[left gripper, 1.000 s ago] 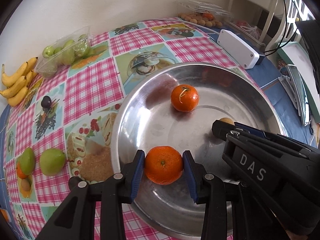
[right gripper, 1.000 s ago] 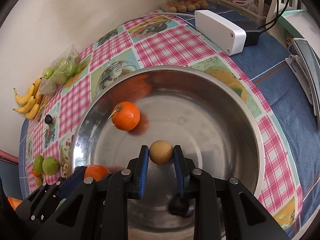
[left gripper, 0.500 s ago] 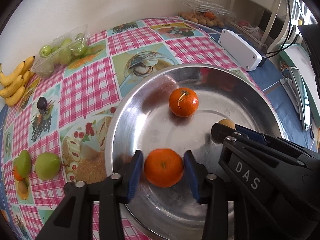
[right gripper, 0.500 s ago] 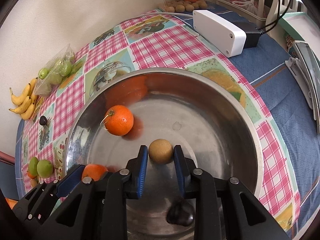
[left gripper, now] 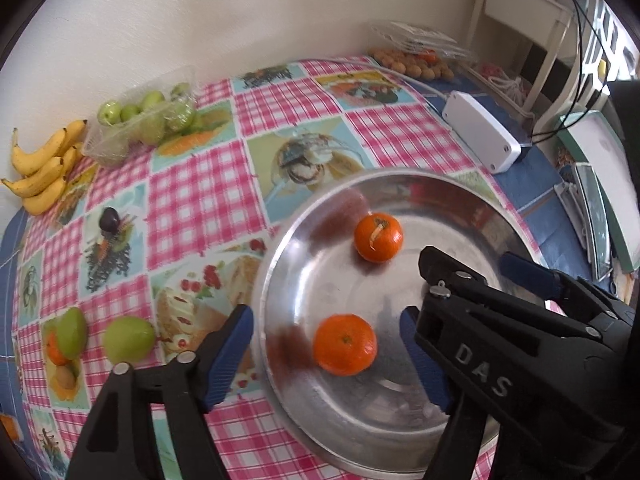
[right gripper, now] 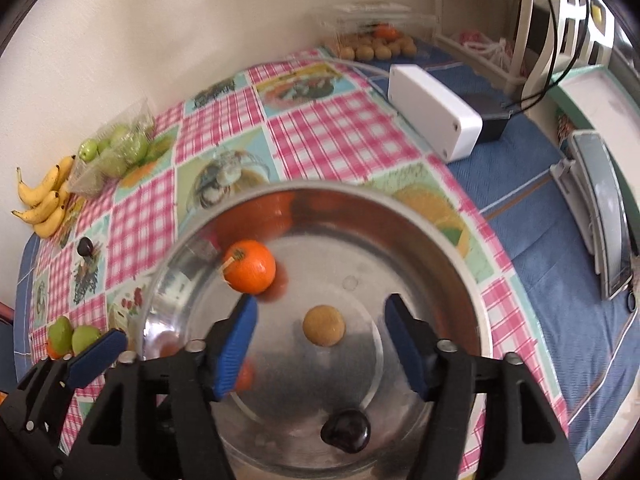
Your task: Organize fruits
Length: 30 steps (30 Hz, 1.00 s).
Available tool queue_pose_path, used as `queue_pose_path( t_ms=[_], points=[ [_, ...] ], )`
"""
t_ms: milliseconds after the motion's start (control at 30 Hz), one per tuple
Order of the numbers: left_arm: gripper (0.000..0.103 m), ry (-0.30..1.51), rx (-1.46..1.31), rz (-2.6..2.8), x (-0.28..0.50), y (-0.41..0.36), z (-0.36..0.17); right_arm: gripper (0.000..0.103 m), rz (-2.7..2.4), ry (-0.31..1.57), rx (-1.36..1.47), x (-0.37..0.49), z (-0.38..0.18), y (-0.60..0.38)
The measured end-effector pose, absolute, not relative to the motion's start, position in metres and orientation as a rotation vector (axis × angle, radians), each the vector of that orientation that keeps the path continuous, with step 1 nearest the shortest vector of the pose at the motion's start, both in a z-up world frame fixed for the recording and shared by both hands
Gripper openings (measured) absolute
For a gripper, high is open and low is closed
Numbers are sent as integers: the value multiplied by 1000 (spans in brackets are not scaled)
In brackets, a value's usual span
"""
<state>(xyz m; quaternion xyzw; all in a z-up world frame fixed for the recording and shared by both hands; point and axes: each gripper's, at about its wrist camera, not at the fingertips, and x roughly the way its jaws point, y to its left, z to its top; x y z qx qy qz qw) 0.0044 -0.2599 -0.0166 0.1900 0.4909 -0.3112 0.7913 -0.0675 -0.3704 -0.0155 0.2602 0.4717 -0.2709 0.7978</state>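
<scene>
Both jaws have just been opening: the left gripper [left gripper: 326, 350] has released its tangerine [left gripper: 345, 345], the right gripper [right gripper: 320, 338] its brown fruit [right gripper: 323, 325]. Lift both straight up, clear of the steel bowl [right gripper: 460, 240], so neither fruit rolls.

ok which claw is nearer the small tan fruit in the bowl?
Right. The right claw has just opened and straddles the tan fruit, pads clear of it. The left claw sits further left in the bowl, open around a tangerine.
</scene>
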Motion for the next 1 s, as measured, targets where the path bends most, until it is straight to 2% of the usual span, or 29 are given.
queue_pose_path(
  t_ms=[133,233,367,667,700,767,1000],
  points=[
    [95,1045,393,-630,15,-251,-10,81,-590,993,541,-68,-5,-369],
    [98,1054,373,-582,28,-237,-10,88,-592,986,544,-69,-3,-367],
    [103,1066,342,-511,45,-219,-13,89,-596,985,547,-69,-2,-368],
    [103,1074,252,-359,72,-180,-15,90,-565,1019,531,-63,-7,-359],
    [103,1076,246,-348,74,-178,-15,92,-560,1022,526,-62,-8,-357],
    [103,1081,230,-320,78,-171,-15,103,-547,1029,518,-60,-9,-354],
    [103,1069,199,-309,83,-160,-11,103,-493,1040,543,-58,-10,-343]
  ],
)
